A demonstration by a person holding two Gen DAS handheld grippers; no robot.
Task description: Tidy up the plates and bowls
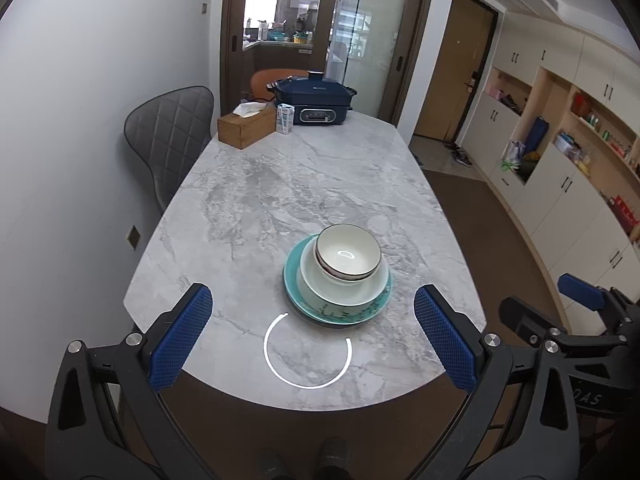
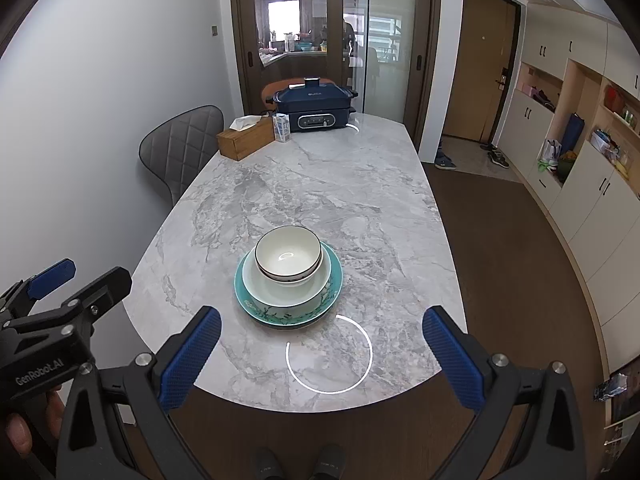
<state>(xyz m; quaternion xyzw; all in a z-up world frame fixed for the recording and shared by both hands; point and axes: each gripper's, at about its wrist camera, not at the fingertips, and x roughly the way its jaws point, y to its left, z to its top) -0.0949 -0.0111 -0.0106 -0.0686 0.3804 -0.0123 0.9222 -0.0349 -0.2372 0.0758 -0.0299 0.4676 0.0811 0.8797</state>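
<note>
A stack of dishes stands near the front end of the marble table point(image 1: 280, 184) point(image 2: 320, 184). A teal plate point(image 1: 344, 316) point(image 2: 288, 316) with a floral rim lies at the bottom. On it rests a pale green bowl point(image 1: 340, 292) point(image 2: 280, 292), and inside that a white bowl with a dark rim point(image 1: 348, 252) point(image 2: 288, 250). My left gripper point(image 1: 314, 320) hovers open just short of the stack, nothing between its blue pads. My right gripper point(image 2: 322, 340) is open too, held before the table's front edge. Each gripper shows at the side of the other's view.
At the table's far end stand a wooden tissue box point(image 1: 246, 128) point(image 2: 246, 138), a small carton point(image 1: 285, 118) point(image 2: 282, 127) and a dark blue electric cooker point(image 1: 316, 100) point(image 2: 314, 106). A grey chair point(image 1: 172, 136) point(image 2: 180, 148) sits on the left. Cabinets point(image 2: 580, 160) line the right wall.
</note>
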